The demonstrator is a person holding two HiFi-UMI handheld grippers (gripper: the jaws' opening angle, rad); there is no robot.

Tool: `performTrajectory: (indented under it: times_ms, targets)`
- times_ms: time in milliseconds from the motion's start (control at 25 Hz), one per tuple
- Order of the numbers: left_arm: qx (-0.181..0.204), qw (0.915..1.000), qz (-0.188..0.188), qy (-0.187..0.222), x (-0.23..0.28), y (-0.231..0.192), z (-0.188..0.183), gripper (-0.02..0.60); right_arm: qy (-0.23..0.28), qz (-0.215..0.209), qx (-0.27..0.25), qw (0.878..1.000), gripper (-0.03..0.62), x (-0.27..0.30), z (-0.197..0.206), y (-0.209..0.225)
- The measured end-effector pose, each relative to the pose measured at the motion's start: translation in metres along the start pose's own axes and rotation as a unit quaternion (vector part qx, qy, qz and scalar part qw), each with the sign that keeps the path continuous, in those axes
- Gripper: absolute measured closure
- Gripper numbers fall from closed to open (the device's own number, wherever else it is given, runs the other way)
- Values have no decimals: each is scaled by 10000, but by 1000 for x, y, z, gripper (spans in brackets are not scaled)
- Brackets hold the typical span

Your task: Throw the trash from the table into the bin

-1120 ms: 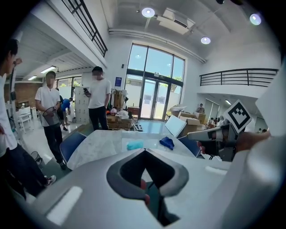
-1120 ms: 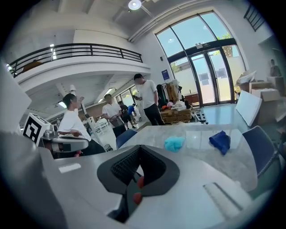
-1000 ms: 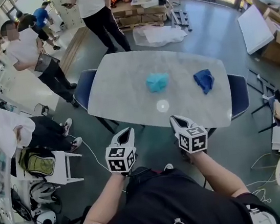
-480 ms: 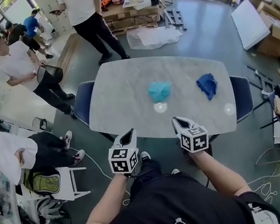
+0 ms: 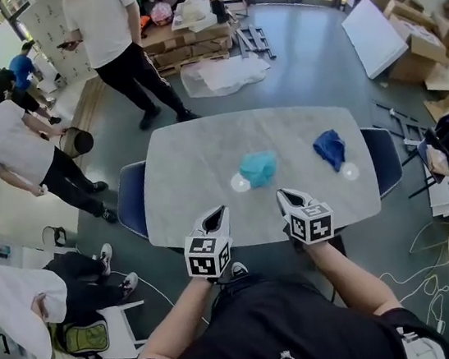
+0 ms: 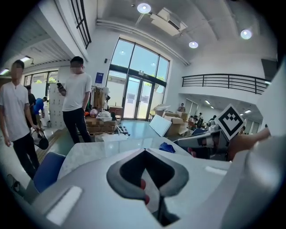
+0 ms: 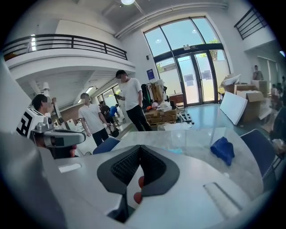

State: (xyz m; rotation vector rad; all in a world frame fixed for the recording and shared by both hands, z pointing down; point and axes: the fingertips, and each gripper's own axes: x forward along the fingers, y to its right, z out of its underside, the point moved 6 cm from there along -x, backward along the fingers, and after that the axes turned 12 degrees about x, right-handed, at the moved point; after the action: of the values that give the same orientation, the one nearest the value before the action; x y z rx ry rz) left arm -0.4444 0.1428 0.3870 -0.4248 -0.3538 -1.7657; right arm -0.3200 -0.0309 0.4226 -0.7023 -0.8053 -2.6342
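Two crumpled pieces of trash lie on the grey marble table (image 5: 190,171): a teal one (image 5: 258,168) near the middle and a dark blue one (image 5: 330,149) to its right. The blue piece (image 7: 223,150) also shows in the right gripper view, right of the jaws. My left gripper (image 5: 217,212) and right gripper (image 5: 283,195) hover side by side over the table's near edge, both shut with nothing in them. The teal piece lies just beyond and between them. A person at the left holds a black mesh bin (image 5: 78,141).
Blue chairs (image 5: 132,200) stand at both ends of the table. Several people stand or sit at the left. Cardboard boxes (image 5: 420,64), a white panel and a loaded pallet (image 5: 183,35) fill the floor behind and to the right of the table.
Both grippers have moved forward from short of the table to over its near edge, and the table has come closer. Both stay shut.
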Motion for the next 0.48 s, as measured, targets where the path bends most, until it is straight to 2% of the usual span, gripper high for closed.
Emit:
performTrajectory:
  times_ms: [160, 320, 480]
  targets:
    - [40, 9998, 160, 54, 19, -19, -4, 581, 19, 103, -186, 9998, 563, 19, -11, -2]
    - [-9, 9999, 125, 115, 35, -37, -11, 581, -67, 79, -349, 9993, 532, 40, -23, 2]
    - [-69, 9999, -24, 137, 47, -49, -17, 581, -278, -101, -569, 9979, 449, 72, -34, 14]
